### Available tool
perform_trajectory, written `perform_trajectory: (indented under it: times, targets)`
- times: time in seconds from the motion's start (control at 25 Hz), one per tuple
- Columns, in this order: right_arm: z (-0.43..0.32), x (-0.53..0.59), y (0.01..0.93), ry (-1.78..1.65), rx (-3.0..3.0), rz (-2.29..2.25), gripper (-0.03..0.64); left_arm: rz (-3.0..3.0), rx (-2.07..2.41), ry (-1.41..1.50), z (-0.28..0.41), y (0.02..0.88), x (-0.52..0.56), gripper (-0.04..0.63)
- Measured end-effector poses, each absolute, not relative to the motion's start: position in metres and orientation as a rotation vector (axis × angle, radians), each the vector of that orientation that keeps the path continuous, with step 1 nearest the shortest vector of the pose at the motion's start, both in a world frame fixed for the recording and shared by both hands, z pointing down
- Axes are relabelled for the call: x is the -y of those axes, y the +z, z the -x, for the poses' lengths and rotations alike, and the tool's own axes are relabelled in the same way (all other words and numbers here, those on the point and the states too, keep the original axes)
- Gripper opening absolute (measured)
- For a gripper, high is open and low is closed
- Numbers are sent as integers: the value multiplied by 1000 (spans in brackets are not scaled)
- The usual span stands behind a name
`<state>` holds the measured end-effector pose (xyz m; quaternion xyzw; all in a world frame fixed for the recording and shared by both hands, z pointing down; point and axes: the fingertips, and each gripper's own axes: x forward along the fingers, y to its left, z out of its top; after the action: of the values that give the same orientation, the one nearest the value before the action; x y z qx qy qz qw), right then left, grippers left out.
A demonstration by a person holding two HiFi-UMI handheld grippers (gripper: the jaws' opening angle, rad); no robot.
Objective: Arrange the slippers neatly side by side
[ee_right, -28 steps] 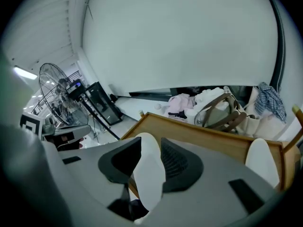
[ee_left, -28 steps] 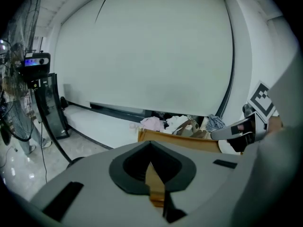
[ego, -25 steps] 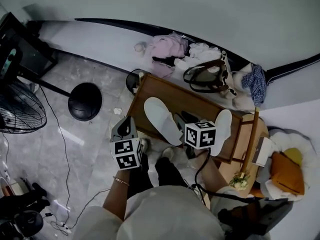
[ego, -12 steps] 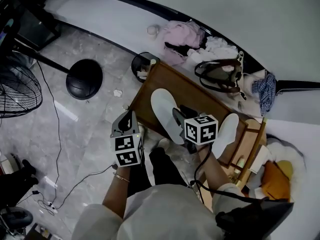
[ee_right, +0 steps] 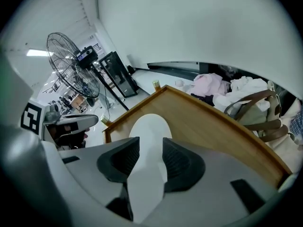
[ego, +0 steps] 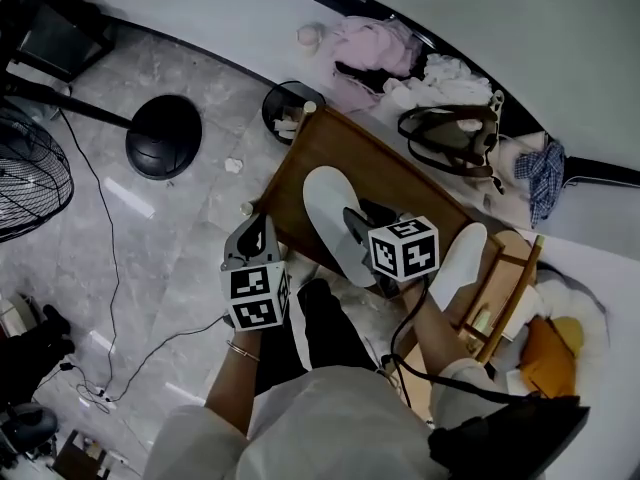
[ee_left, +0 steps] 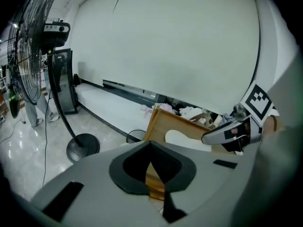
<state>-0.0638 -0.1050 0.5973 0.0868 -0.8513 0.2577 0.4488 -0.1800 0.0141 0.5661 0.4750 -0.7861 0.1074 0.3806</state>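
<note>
Right gripper (ee_right: 151, 144) just opening; slipper (ee_right: 151, 124) between, seemingly loose

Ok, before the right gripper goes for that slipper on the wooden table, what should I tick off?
1. Right gripper open: ok; its fingers have just been opening, with the first slipper between them.
2. Left gripper free: ok; fingers together, nothing between.
3. Second slipper in view: ok, toward the right end of the table in the head view.
4. Pair side by side: not ok; they lie apart.
5. Room beside the first slipper: ok, bare wood.
</note>
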Motion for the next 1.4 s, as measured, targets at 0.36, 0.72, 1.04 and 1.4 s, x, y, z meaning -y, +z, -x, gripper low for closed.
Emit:
perform_trajectory:
  times: [0.36,0.72,1.04,1.4]
  targets:
    - [65,100,613,666,2072,-177,169,-1211,1975,296,182,577,-9,5]
    - [65,93,617,620,2070,-200,158,-1240,1955,312,178,579,-3,5]
    - [64,89,621,568,2068,-239,86,-1252,1944,331,177,582,-8,5]
    - [62,84,617,564,2071,-277,49,-1282,1935,346,174,579,-14,5]
